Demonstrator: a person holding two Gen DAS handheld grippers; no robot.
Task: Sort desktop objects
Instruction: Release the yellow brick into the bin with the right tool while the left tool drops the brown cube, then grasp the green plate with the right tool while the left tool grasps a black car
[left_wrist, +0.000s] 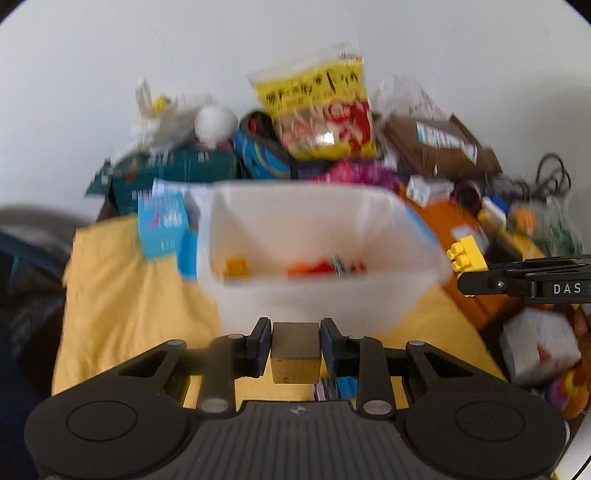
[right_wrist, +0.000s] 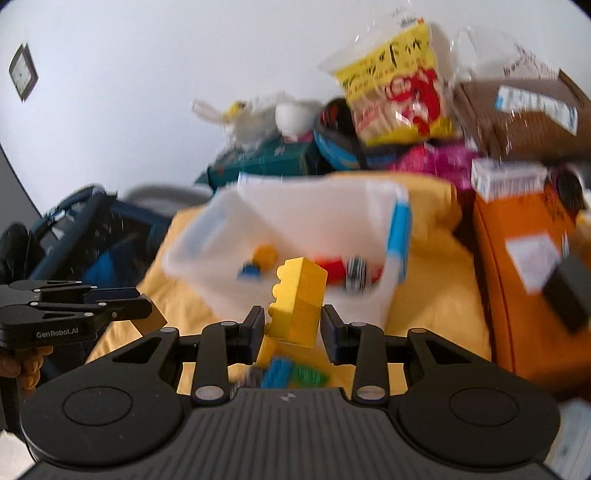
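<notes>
A: Nearest the left lens: tan wooden cube (left_wrist: 295, 352) clamped square between the pads of the left gripper (left_wrist: 295, 347), jaws closed to the cube's width, both faces flat on. Held over the yellow cloth (left_wrist: 122, 295), just short of the near wall of the clear plastic bin (left_wrist: 325, 288).

B: Right side same deal. Yellow stud brick (right_wrist: 297, 304) pinched in the right gripper (right_wrist: 293, 332), jaws closed onto its sides, but sitting tilted, studs facing left. Also short of the bin's near wall, bin rim (right_wrist: 397, 225) with the blue latch ahead and to the right.

A: Step in hand, by guess: carry both over the rim and drop in. Bin already holding an orange block (left_wrist: 236, 266) and red pieces (left_wrist: 317, 266), so likely the toy-block pile.

B: Doing it well: lift clear of the near wall first, then forward, then open above the middle. Careful with the tilted brick, probably a looser hold, could twist out early. Keep the squeeze until past the rim.

A: One at a time maybe. Right gripper visible at the right edge of the left view, near the bin's right corner, so both converging on one opening. Risk of knocking fingers together.

B: Pose: both grippers roughly level, pointing forward at the bin, left one to the left and a bit lower in the right view. Bare hand (right_wrist: 22, 365) under it on the handle. Background clutter blurred, snack bag (right_wrist: 397, 85) behind the bin, rest not worth calling.
</notes>
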